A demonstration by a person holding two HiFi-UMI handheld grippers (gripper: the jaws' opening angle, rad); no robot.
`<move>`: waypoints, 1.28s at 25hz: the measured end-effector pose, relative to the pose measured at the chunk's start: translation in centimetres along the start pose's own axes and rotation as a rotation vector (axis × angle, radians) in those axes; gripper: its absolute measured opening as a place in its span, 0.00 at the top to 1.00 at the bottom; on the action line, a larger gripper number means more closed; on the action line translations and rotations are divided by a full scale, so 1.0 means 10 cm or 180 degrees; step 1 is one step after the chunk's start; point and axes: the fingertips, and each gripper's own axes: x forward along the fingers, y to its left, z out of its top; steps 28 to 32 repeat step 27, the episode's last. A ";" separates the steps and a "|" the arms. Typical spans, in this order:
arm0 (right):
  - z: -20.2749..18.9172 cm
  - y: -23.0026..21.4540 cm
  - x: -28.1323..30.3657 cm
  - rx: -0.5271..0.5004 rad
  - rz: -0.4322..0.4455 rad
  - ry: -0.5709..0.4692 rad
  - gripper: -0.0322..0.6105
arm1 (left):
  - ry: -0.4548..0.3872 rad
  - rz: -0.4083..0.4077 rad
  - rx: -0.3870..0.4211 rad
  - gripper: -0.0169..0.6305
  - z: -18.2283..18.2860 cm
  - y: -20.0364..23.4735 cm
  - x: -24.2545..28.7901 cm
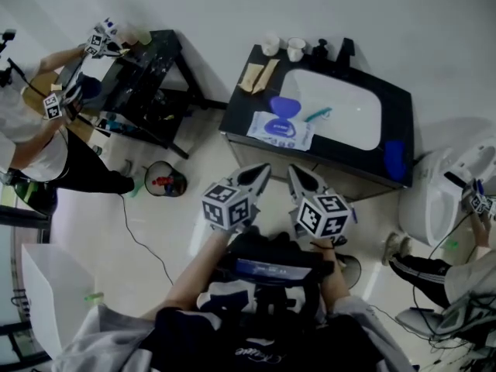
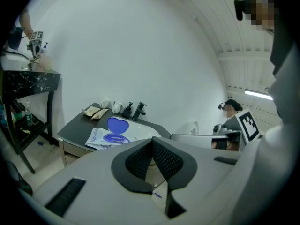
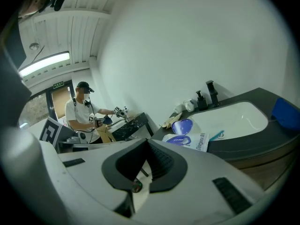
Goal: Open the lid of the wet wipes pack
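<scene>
Blue lid (image 2: 117,124) open; left gripper (image 2: 152,141) partly hides wet wipes pack (image 2: 100,138).

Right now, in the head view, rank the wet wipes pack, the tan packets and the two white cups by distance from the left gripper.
1. Wet wipes pack, front edge of the counter, just ahead of the left gripper.
2. Tan packets, back left of the counter.
3. White cups, along the back edge.

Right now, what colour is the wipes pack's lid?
Blue: the lid shows best in the head view.
</scene>
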 end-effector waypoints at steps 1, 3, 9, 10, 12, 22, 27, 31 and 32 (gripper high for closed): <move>-0.01 0.00 0.01 -0.0003 -0.0019 0.0004 0.93 | -0.0003 -0.0010 -0.0005 0.96 0.01 0.02 -0.01; -0.02 0.00 0.03 0.0000 -0.0048 0.0007 0.93 | 0.0006 -0.0024 -0.0003 0.96 0.01 0.04 -0.02; -0.05 0.01 0.05 0.0009 -0.0105 0.0001 0.93 | 0.0010 -0.0054 -0.0005 0.96 -0.01 0.09 -0.05; -0.06 0.01 0.05 0.0009 -0.0110 0.0003 0.93 | 0.0009 -0.0056 -0.0003 0.96 -0.01 0.09 -0.05; -0.07 0.02 0.05 0.0010 -0.0115 0.0008 0.93 | 0.0009 -0.0063 -0.0003 0.96 -0.01 0.10 -0.06; -0.11 0.03 0.04 0.0017 -0.0139 0.0018 0.93 | 0.0026 -0.0091 -0.0016 0.96 -0.04 0.10 -0.06; -0.11 0.04 0.02 0.0016 -0.0160 0.0015 0.93 | 0.0028 -0.0086 -0.0022 0.96 -0.04 0.09 -0.09; -0.11 0.04 0.02 0.0016 -0.0160 0.0015 0.93 | 0.0028 -0.0086 -0.0022 0.96 -0.04 0.09 -0.09; -0.11 0.04 0.02 0.0016 -0.0160 0.0015 0.93 | 0.0028 -0.0086 -0.0022 0.96 -0.04 0.09 -0.09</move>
